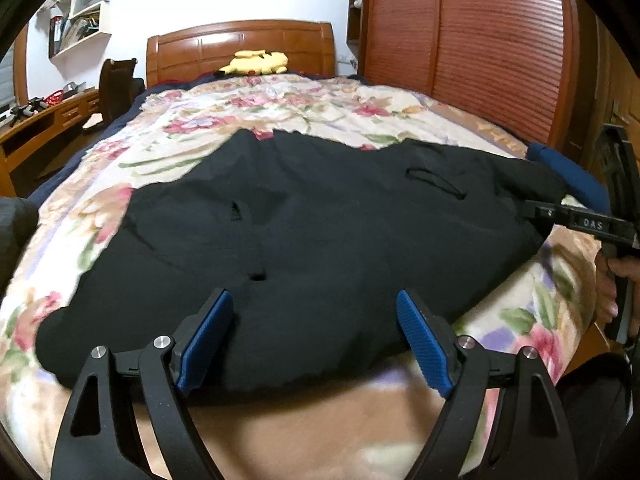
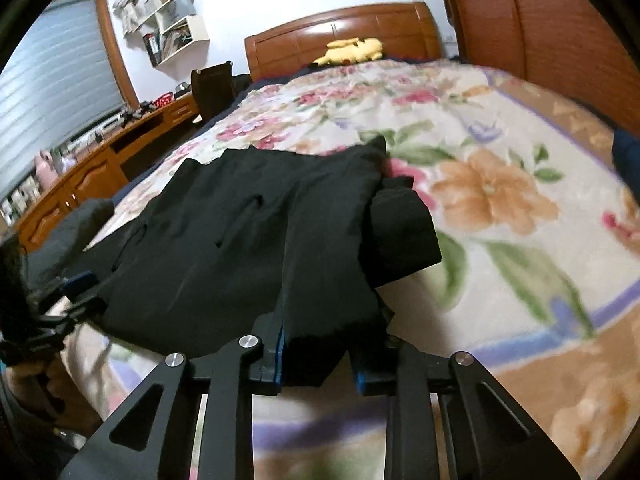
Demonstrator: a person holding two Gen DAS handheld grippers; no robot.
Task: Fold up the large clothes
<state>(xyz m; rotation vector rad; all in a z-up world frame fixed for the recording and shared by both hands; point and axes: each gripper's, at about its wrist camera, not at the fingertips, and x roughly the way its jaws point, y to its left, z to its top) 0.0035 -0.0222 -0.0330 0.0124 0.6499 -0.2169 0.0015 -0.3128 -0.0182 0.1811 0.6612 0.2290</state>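
— Tongs first: our left tongs [image 1: 316,340] stand wide apart, blue pads [image 1: 420,344] hovering over the near hem of the black garment [image 1: 300,232], pressing on nothing we can make out.

— And our right tongs [image 2: 320,356]?

— Clamped on a fold of that same black garment [image 2: 248,232] at its near right corner; the cloth sits bunched between the blue pads [image 2: 280,352]. From the left wrist view we see them from the side [image 1: 536,210] at the garment's right edge, with a hand [image 1: 612,280] on the grip below.

— Where does the garment lie?

— Spread on the floral blanket [image 1: 320,104] covering the bed, mostly flat, with a few slits or pockets showing. In the right wrist view a loose piece [image 2: 404,232] sticks out to the right; it may be a sleeve, though the blur leaves us unsure.

— Anything else nearby?

— A yellow plush toy [image 1: 256,63] lies against the wooden headboard [image 1: 240,40], well apart from the garment. Our left tongs [image 2: 76,292] show dimly at the far left edge.
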